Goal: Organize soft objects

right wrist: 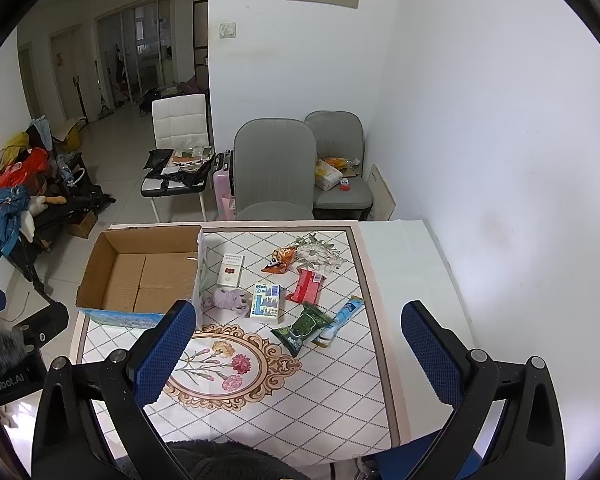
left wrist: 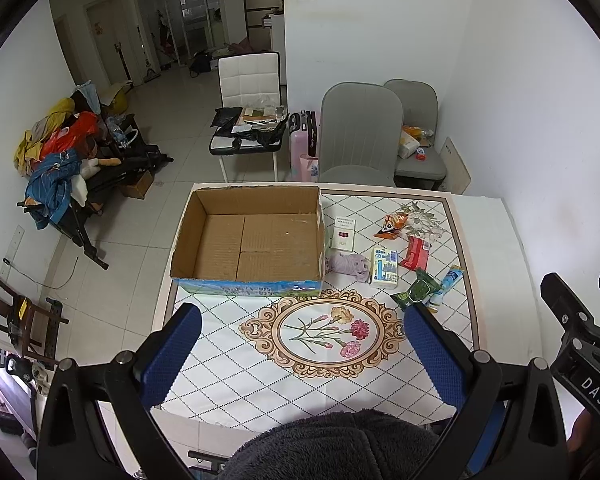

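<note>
With the left gripper [left wrist: 302,340] and right gripper [right wrist: 296,340], one body marked "DAS", both spread wide and empty above the floral-patterned tablecloth [left wrist: 320,376], the purple cloth [left wrist: 350,266], tissue pack [left wrist: 384,268] and green wipes pack [left wrist: 416,292] lie right of the open cardboard box [left wrist: 192,232] in a white-walled, tile-floored room.

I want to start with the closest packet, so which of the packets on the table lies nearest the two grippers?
The dark green packet, at the near end of the cluster beside the blue tube. The red packet and orange packet lie farther back.
</note>
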Demonstrator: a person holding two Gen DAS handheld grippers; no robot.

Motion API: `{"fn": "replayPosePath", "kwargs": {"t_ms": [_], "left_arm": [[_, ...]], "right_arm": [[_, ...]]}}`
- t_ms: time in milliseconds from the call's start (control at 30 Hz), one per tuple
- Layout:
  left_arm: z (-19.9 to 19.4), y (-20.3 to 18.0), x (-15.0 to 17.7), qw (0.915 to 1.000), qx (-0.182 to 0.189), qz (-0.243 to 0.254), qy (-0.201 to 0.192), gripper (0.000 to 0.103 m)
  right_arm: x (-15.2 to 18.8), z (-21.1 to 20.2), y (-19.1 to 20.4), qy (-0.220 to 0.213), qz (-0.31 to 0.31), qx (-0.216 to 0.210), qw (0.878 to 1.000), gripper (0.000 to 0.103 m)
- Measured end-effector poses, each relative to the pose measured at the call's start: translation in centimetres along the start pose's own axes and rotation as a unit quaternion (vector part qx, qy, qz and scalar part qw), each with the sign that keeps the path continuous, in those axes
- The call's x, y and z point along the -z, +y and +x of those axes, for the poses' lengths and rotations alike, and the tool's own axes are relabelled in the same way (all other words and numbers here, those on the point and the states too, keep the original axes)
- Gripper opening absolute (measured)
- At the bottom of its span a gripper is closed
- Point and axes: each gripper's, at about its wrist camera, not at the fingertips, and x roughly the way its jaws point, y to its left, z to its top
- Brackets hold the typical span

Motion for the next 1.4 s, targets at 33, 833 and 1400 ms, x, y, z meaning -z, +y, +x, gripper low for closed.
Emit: {"fn": "replayPosePath", "kwargs": {"t_ms": [33,833,1400], "left_arm": [[-0.1,-0.1,0.0,1.0000,0.000,0.000,0.000,0.103],[10.8,-6.7,-3.1,0.9951,0.046,0.056,0.067,0.103],[39.0,-14.7,-4.1,0.9595,0.023,0.068,0.273,0.091]], "right_arm": [[0.0,0.0,0.0,0.000,0.000,0.001,1.000,0.103],[1.5,13.9,-10.7,0.146,0.148,-0.021,0.978,0.103],[12.3,48.7,-9.2,0.397,0.281,-0.126,0.865,0.080]]}}
